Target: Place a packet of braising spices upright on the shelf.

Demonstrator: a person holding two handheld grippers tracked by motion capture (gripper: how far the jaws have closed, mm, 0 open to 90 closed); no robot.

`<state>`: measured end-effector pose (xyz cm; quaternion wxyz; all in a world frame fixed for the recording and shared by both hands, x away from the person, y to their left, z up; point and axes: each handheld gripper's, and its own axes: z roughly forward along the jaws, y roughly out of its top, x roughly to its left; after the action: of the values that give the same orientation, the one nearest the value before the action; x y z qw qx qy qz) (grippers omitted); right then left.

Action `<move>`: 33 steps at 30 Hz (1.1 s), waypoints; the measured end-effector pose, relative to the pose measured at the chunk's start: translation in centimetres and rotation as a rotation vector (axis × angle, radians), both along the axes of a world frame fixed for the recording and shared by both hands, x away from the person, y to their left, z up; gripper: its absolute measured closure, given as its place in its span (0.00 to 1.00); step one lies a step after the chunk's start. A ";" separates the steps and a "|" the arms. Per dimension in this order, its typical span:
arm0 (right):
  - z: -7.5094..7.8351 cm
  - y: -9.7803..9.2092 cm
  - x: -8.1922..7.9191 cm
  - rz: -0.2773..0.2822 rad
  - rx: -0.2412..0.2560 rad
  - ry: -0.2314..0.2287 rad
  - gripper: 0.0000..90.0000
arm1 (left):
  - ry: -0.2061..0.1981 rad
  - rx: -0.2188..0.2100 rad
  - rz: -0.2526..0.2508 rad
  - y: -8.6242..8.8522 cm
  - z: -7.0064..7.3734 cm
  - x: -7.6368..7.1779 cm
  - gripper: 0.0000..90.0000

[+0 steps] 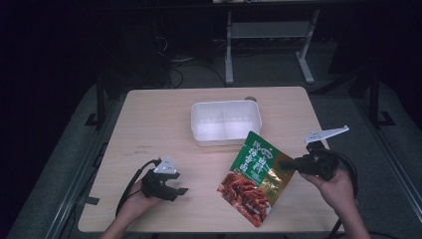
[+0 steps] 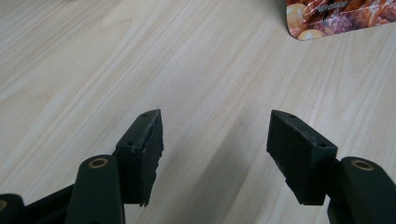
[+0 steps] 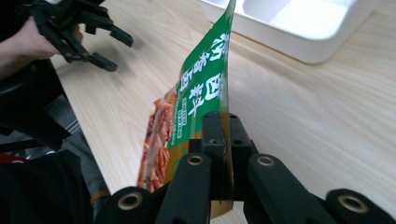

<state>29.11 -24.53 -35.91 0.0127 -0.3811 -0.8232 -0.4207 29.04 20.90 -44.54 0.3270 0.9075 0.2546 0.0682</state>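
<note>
A green and red snack packet is held tilted over the table's front right, and my right gripper is shut on its right edge. In the right gripper view both jaws pinch the packet at my right gripper. My left gripper rests open low at the front left, apart from the packet. In the left gripper view my left gripper has bare wood between its jaws, and the packet's corner lies far ahead.
A white two-compartment tray stands at the table's middle, just behind the packet; its wall is seen close by. The wooden table has free room at the left. A dark floor and a desk frame lie beyond.
</note>
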 end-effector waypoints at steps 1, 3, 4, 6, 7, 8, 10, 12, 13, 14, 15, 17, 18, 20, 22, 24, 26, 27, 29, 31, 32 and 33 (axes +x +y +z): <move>0.3 0.1 0.0 0.004 -0.001 -0.002 1.00 | 0.000 -0.001 0.000 0.0 0.0 0.0 0.40; 0.6 0.2 0.0 0.009 -0.002 -0.003 1.00 | -0.002 -0.002 0.001 0.0 0.0 0.0 0.40; 0.9 0.4 0.0 0.013 -0.001 -0.005 1.00 | -0.003 -0.002 0.001 0.0 0.0 0.0 0.40; 1.3 0.5 0.0 0.021 -0.002 -0.009 1.00 | -0.004 -0.006 0.004 0.1 0.0 0.0 0.40; 1.6 0.6 0.0 0.027 0.000 -0.010 1.00 | -0.002 -0.006 0.005 0.1 0.0 0.0 0.40; 2.1 0.8 0.0 0.036 0.002 -0.011 1.00 | 0.000 -0.005 0.006 0.2 0.0 0.0 0.40; 2.3 0.9 0.0 0.038 0.000 -0.012 1.00 | 0.002 -0.003 0.008 0.3 0.0 0.1 0.40; 2.9 1.2 0.0 0.046 -0.010 -0.023 1.00 | 0.002 -0.007 0.013 0.3 -0.1 0.1 0.40; 3.2 1.4 -0.1 0.048 -0.014 -0.029 1.00 | 0.002 -0.007 0.015 0.4 -0.1 0.2 0.40; 3.8 1.7 -0.2 0.059 -0.023 -0.042 1.00 | 0.002 -0.005 0.014 0.4 0.0 0.2 0.40; 4.2 1.9 -0.2 0.066 -0.028 -0.049 1.00 | 0.002 -0.005 0.016 0.5 0.0 0.2 0.40; 4.8 2.3 -0.3 0.076 -0.037 -0.059 1.00 | 0.002 -0.004 0.018 0.5 0.0 0.2 0.40; 4.8 2.3 -0.3 0.076 -0.037 -0.059 1.00 | 0.001 -0.003 0.017 0.6 0.0 0.3 0.40; 5.4 2.7 -0.3 0.087 -0.048 -0.070 1.00 | -0.002 -0.003 0.018 0.6 0.0 0.3 0.40; 5.9 3.0 -0.4 0.094 -0.056 -0.081 1.00 | -0.001 -0.004 0.021 0.7 0.1 0.3 0.40; 6.4 3.1 -0.3 0.099 -0.065 -0.089 1.00 | -0.002 -0.004 0.023 0.8 0.1 0.3 0.40; 6.8 3.2 -0.3 0.100 -0.064 -0.090 1.00 | 0.000 -0.009 0.028 0.9 0.1 0.3 0.40; 7.3 3.2 -0.2 0.099 -0.077 -0.093 1.00 | 0.001 -0.009 0.028 1.0 0.1 0.4 0.39; 7.6 3.1 -0.1 0.099 -0.085 -0.092 1.00 | 0.001 -0.008 0.026 1.1 0.1 0.4 0.39; 7.7 3.0 0.0 0.096 -0.087 -0.087 1.00 | 0.000 -0.009 0.026 1.1 0.1 0.4 0.39; 7.9 2.9 0.2 0.094 -0.092 -0.081 1.00 | 0.000 -0.008 0.026 1.1 0.1 0.4 0.39; 8.1 2.9 0.2 0.090 -0.097 -0.075 1.00 | 0.001 -0.009 0.027 1.1 0.1 0.4 0.39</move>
<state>29.35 -21.65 -27.84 -0.0179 -0.3276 -0.8589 -0.3933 29.49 22.03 -44.46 0.3300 0.9025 0.2673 0.0711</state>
